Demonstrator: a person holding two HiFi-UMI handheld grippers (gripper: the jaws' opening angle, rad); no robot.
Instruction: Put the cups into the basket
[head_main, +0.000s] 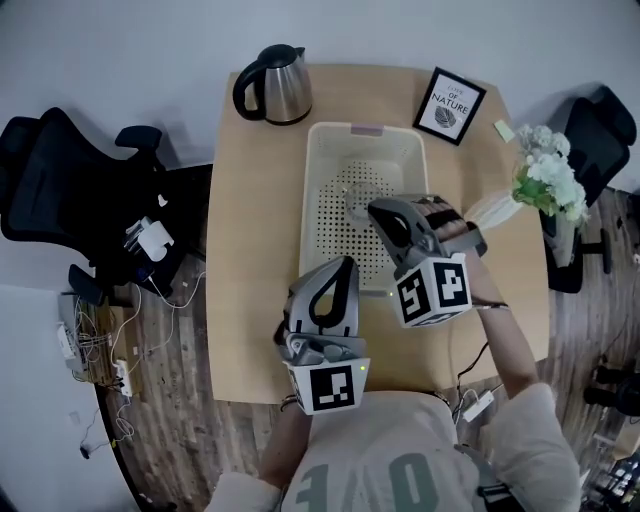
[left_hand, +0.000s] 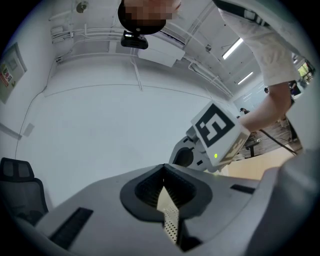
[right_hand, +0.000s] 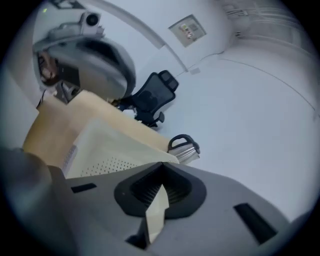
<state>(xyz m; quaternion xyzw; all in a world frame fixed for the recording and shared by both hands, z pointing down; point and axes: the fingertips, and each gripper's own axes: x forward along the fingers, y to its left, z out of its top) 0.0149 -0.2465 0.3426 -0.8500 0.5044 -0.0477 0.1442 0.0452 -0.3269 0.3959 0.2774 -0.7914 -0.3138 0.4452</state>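
Observation:
A cream perforated basket (head_main: 325, 160) stands in the middle of the wooden table (head_main: 250, 230). Inside it I make out a clear cup (head_main: 360, 192), partly hidden behind my right gripper (head_main: 376, 210). That gripper hovers above the basket's near right part, angled downward, jaws shut with nothing between them. In the right gripper view, the right gripper (right_hand: 161, 166) looks over the basket (right_hand: 100, 145). My left gripper (head_main: 346, 264) is raised over the basket's near edge, pointing level, also shut and empty. The left gripper view shows the left gripper (left_hand: 164, 166) closed, with the right gripper's marker cube (left_hand: 217, 132) ahead.
A steel kettle (head_main: 272, 85) sits at the table's far left corner, and it also appears as a kettle (right_hand: 184, 147) beyond the basket. A framed print (head_main: 449, 105) and white flowers (head_main: 548, 178) stand at the far right. A black office chair (head_main: 60, 190) is left of the table.

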